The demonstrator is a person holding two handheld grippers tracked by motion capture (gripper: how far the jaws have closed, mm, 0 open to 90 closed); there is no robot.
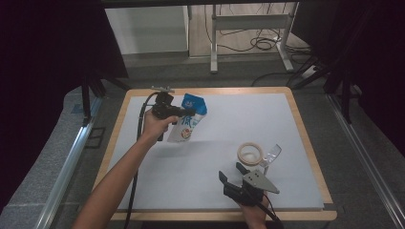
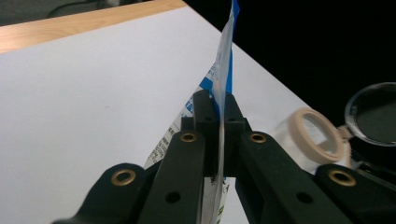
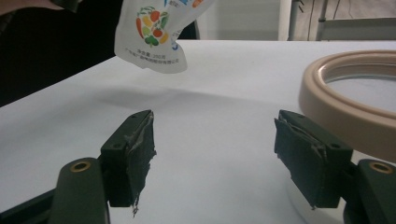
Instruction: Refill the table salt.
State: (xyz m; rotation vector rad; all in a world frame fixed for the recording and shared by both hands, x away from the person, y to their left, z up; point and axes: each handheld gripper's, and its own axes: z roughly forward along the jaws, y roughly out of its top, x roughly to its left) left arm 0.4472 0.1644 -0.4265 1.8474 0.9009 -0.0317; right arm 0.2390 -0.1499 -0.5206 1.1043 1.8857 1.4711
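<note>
Jaws first: in the high view the left gripper (image 1: 184, 112) is clamped on a blue-and-white pouch (image 1: 190, 123), held clear of the white table surface (image 1: 286, 129) near its far left corner, while the right gripper (image 1: 234, 174) sits at the near edge with its jaws spread apart, nothing between them. A beige tape ring (image 1: 250, 153) lies just beyond the right gripper, with a clear lidded container (image 1: 270, 155) touching it on the right. The left forearm reaches diagonally forward from the bottom; the right hand (image 1: 253, 210) barely clears the table's wooden rim. Beyond the table are a grey floor, a metal frame's legs and loose cables, with dark curtains on both sides.

The left gripper view shows the grip closely: both black jaws of the left gripper (image 2: 218, 122) are pressed onto the pouch (image 2: 225, 65), seen edge-on and rising upright. The tape ring (image 2: 317, 135) lies off to the right.

The right gripper view looks low across the table between the wide-open jaws of the right gripper (image 3: 215, 149). The pouch (image 3: 156, 32) hangs above the surface, its printed vegetable picture visible, a soft shadow beneath. The tape ring (image 3: 345, 109) sits close at right.
</note>
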